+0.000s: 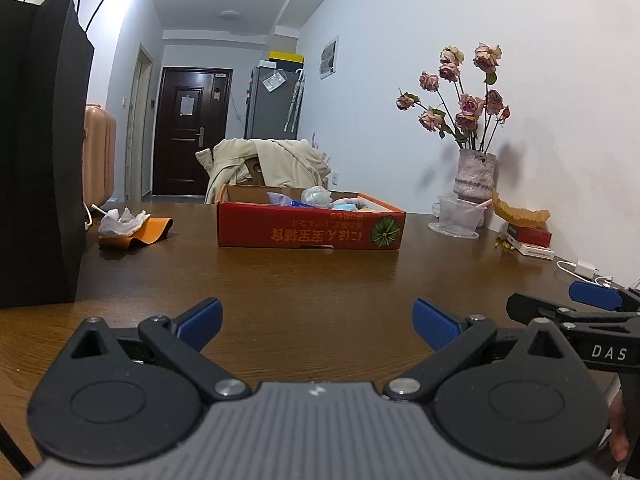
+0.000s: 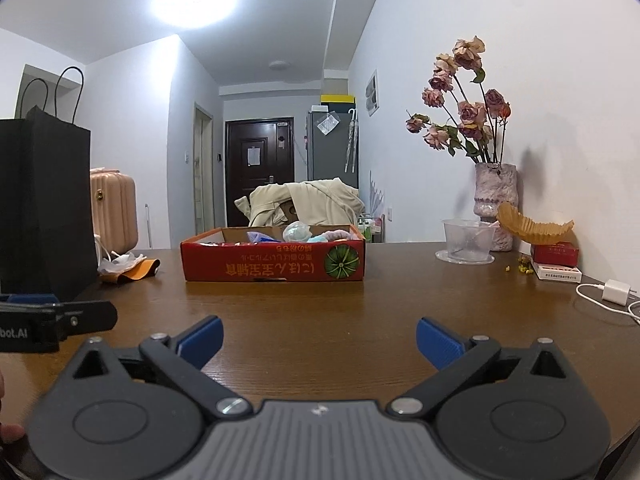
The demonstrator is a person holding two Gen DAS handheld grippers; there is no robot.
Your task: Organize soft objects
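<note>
A red cardboard box (image 1: 308, 228) stands on the brown wooden table (image 1: 280, 280), ahead of both grippers; it also shows in the right wrist view (image 2: 272, 264). Several soft pastel objects (image 1: 320, 197) lie inside it, and show in the right wrist view too (image 2: 298, 233). My left gripper (image 1: 318, 326) is open and empty, low over the table, well short of the box. My right gripper (image 2: 319, 344) is open and empty beside it. The right gripper's fingertip also shows in the left wrist view (image 1: 592, 295), at the right edge.
A tall black paper bag (image 1: 38, 152) stands at the left. Crumpled white tissue (image 1: 122, 220) lies on an orange leather piece (image 1: 150, 230). A vase of dried roses (image 1: 474, 174), a clear plastic cup (image 1: 460, 214), small boxes (image 1: 530, 240) and a white charger (image 2: 618, 292) line the right wall.
</note>
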